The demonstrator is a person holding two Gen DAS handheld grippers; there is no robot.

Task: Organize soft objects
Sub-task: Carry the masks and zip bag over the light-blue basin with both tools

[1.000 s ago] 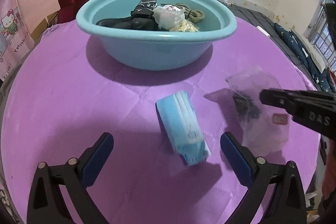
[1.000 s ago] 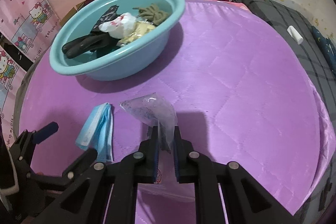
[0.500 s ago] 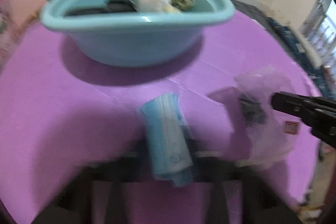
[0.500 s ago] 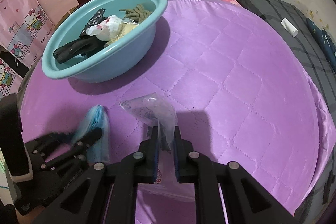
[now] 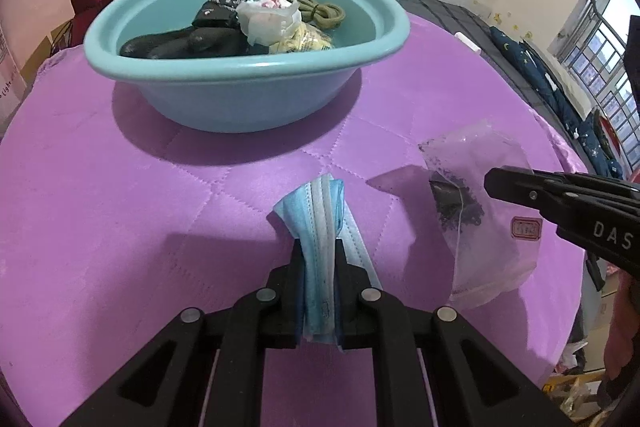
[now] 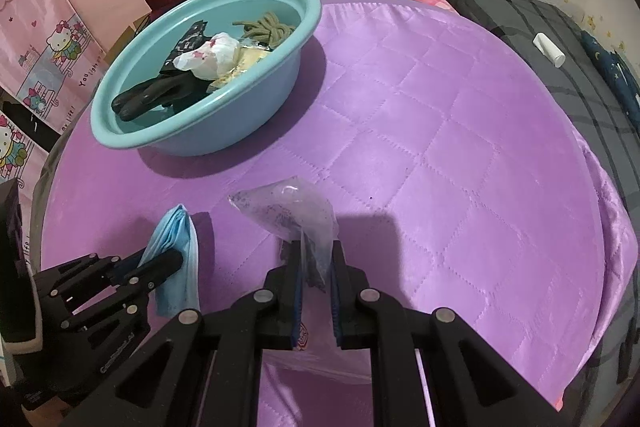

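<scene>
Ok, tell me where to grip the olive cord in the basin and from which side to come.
Take the olive cord across the middle of its bundle, coming straight down from above. It lies coiled at the far side of the teal basin, whose wall blocks a sideways approach. The white pouch sits beside it on the near side. Both grippers are full now, so probably later.

On the quilted table, a basin holding soft items sits at 12 o'clock; a stack of face masks lies centre, a plastic bag at 3 o'clock.
</scene>
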